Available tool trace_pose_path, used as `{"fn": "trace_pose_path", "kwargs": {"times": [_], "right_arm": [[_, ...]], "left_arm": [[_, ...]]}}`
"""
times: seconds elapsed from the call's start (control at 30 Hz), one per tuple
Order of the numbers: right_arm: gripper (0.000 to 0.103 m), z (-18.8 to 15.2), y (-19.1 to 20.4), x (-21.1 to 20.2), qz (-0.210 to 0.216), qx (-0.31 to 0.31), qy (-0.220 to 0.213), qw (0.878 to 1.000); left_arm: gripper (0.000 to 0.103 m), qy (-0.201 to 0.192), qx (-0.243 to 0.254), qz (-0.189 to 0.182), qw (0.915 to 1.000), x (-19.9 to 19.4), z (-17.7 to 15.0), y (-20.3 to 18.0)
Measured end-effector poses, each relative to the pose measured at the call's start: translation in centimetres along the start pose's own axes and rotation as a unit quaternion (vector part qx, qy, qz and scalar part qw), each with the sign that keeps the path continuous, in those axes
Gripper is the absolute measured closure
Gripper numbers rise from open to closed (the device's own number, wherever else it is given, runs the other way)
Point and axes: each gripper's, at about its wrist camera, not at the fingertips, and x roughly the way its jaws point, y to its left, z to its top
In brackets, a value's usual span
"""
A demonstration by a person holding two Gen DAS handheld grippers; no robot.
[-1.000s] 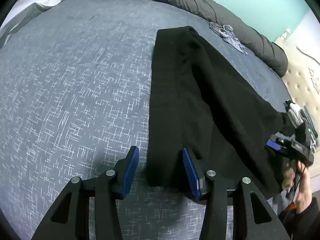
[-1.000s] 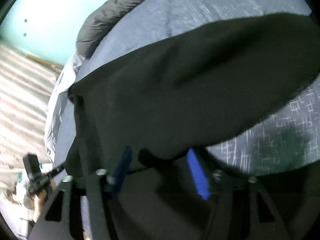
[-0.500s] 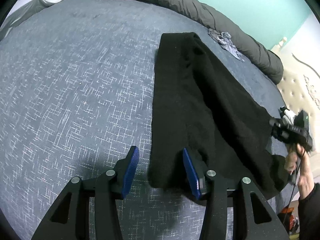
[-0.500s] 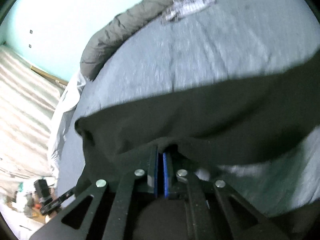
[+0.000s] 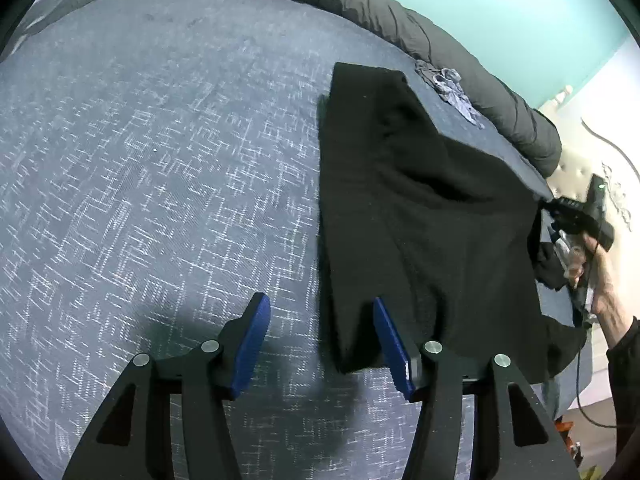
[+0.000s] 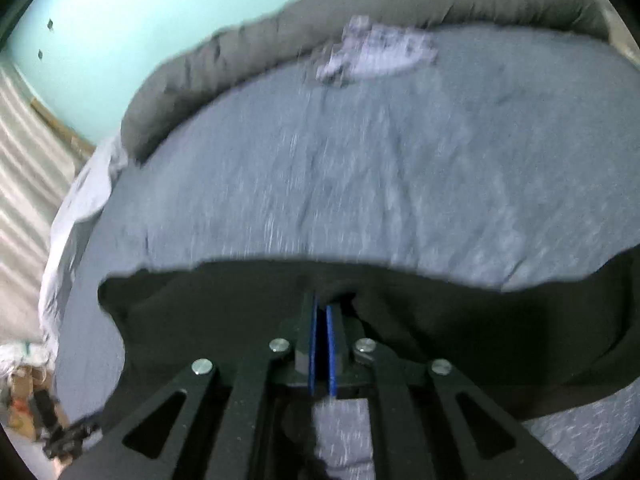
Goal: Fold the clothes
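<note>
Here, a black garment lies stretched across a bed, one tool on each end of it.

The bed, covered in a blue-grey sheet with pale flecks, fills both views, with a rolled dark grey duvet along its far edge against a teal wall. The black garment lies lengthwise on the right half of the sheet, its far right edge lifted off the bed. A small crumpled grey cloth sits just beside the duvet, apart from the garment. The left tool has just been widening and stands spread over the garment's near corner, its right pad over the cloth, the left one over bare sheet. The right tool is pressed together, pinching a fold of the black garment's edge.
</note>
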Motion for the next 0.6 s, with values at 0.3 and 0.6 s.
{"fn": "trace_pose_path", "kwargs": {"times": [0.3,0.6], "right_arm": [[0.066,-4.2,-2.5,-4.7,0.033,-0.023,-0.008,0.999],[0.063,-9.2,-4.2,-8.6,0.056,-0.04,0.014,0.998]], "left_arm": [[0.041,0.014,0.005,-0.018,0.9997,-0.3,-1.2,-0.8],[0.041,0.01,0.016,-0.02,0.9996,0.6,-2.4,-0.8]]}}
